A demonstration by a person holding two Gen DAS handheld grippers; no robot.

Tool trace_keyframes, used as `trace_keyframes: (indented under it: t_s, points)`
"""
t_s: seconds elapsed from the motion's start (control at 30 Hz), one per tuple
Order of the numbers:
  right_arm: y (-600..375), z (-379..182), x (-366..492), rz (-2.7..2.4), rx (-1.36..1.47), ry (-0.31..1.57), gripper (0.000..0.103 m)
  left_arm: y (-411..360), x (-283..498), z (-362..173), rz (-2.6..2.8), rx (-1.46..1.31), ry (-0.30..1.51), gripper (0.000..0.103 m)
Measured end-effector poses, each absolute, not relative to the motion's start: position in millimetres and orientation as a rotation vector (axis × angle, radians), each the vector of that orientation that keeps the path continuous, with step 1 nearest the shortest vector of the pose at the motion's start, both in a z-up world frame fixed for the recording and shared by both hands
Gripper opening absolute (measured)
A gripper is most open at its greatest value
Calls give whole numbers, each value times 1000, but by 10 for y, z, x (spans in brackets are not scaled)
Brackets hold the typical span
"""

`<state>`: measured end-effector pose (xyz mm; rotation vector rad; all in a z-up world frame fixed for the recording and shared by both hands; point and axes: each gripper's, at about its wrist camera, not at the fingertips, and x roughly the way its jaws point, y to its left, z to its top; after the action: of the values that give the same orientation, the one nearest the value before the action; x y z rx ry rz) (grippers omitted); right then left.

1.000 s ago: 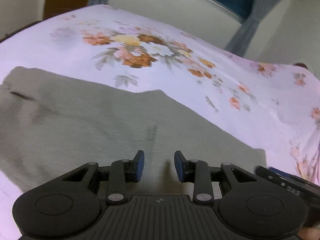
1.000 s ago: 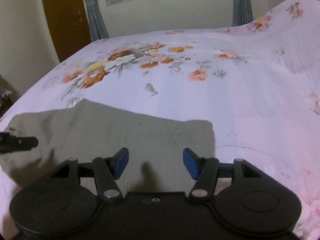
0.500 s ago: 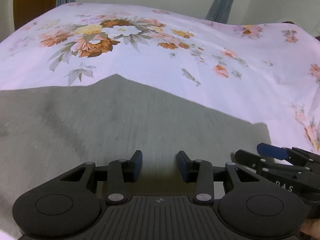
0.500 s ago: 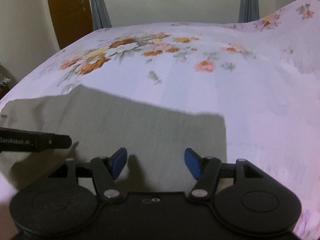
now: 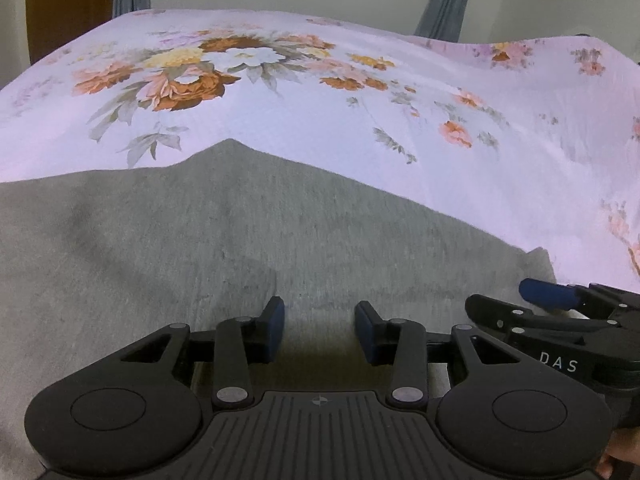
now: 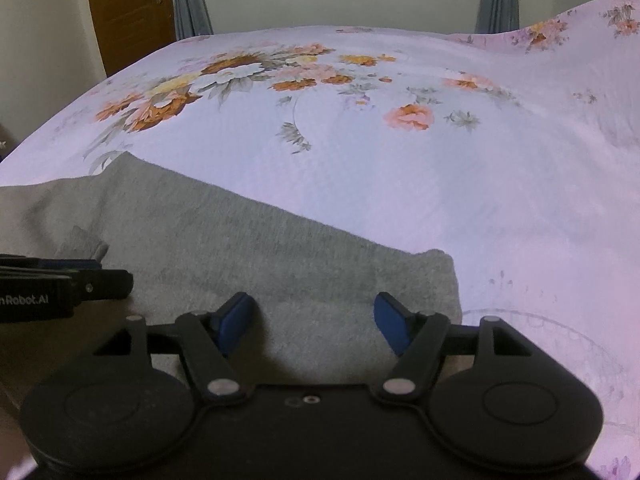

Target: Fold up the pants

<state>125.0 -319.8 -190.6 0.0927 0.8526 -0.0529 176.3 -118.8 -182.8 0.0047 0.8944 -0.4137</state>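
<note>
The bed with the pale pink floral sheet (image 5: 460, 184) carries the flat grey knit pants (image 5: 248, 240), spread along its near side. Both views have closed in on the cloth since a second ago. The right tool (image 6: 314, 322) has just been opening and stands wide over the cloth's right end; the left tool (image 5: 320, 330) has just opened to a narrower gap (nothing gripped). A fresh pinch for folding looks next.

I read two markings, both on claw bodies. Left wrist view: white "DAS" on the side of the right claw (image 5: 548, 295), lower right. Right wrist view: white "n Robot.AI" on the side of the left claw (image 6: 100, 280), cut off at the frame's left edge. Nothing else legible.
</note>
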Motion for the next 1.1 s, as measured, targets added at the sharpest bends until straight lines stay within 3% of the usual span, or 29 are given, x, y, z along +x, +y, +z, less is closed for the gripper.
trace_keyframes:
  t_s: [0.6,1.1]
  points:
    - [-2927,-1867,567,-53,91,857,70,-956,1102,-1818,-426,51,868,40]
    - [-2784,-1614,572,-31,148,831,68,-715,872,-1548,-412,37,805,41]
